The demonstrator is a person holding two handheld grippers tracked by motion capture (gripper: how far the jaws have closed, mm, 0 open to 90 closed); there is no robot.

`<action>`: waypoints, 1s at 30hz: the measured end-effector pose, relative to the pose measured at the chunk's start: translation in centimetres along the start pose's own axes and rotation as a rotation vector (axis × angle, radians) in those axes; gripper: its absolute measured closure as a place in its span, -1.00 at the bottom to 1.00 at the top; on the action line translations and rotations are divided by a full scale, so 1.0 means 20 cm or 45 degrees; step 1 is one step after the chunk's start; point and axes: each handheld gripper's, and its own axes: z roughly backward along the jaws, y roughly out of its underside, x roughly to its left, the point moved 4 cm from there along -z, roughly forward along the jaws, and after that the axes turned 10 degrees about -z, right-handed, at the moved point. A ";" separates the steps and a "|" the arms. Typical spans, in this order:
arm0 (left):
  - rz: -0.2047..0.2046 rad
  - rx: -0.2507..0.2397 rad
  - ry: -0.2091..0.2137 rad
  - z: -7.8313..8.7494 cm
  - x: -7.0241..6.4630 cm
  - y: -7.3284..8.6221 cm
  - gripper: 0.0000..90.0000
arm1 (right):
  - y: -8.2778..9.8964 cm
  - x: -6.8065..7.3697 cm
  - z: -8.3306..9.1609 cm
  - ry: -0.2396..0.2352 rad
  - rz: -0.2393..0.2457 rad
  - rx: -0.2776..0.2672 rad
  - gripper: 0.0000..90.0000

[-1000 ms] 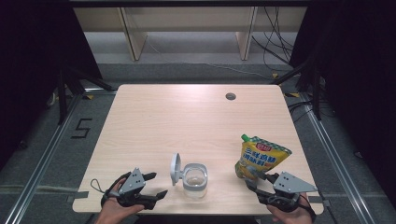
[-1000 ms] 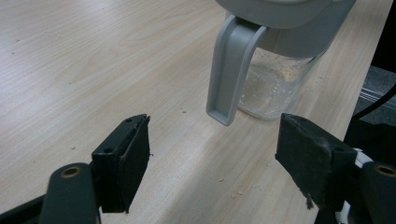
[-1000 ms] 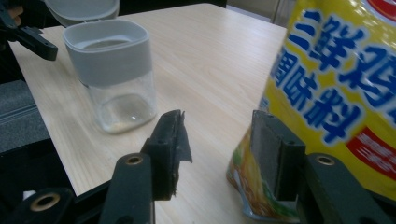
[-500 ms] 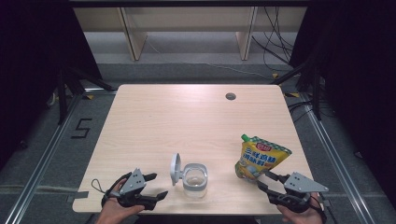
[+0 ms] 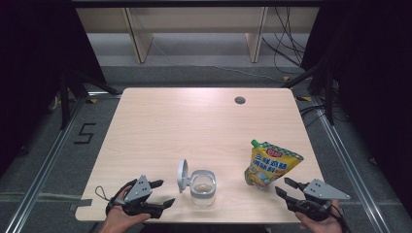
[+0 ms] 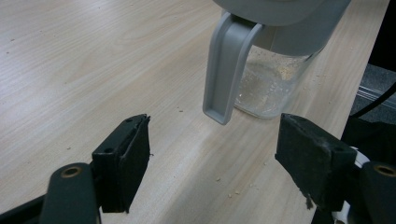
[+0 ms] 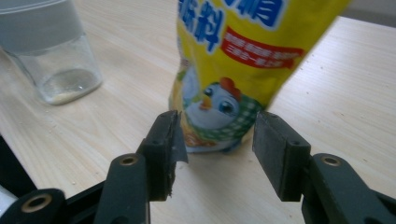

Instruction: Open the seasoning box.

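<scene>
Glossy yellow plastic pouch [image 5: 269, 166], clear jar [image 5: 202, 187] with matt grey lid, pale wood-grain table [image 5: 194, 126]

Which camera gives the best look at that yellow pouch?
The high view: the yellow pouch shows whole, upright, with its green cap. The right gripper view shows just its lower front with the chick picture, beyond the open jaws.

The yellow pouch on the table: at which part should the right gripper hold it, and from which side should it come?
Probably the lower body of the yellow pouch, approached from the person's side. It stands upright and leans a little, its base facing the right gripper, whose jaws are open, have just been opening, and are not yet around it. The body is broad, so its narrower edge or the green cap may suit better.
</scene>
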 end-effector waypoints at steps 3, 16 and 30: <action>-0.006 -0.005 0.002 0.00 0.00 0.00 -0.44 | 0.01 -0.03 -0.01 0.025 -0.049 -0.004 -0.03; -0.029 0.011 0.003 -0.01 0.01 0.00 -0.44 | 0.00 -0.07 -0.07 0.013 -0.077 -0.015 -0.21; -0.028 0.020 0.007 -0.02 0.01 0.00 -0.44 | -0.03 -0.10 -0.15 0.007 -0.047 -0.016 -0.47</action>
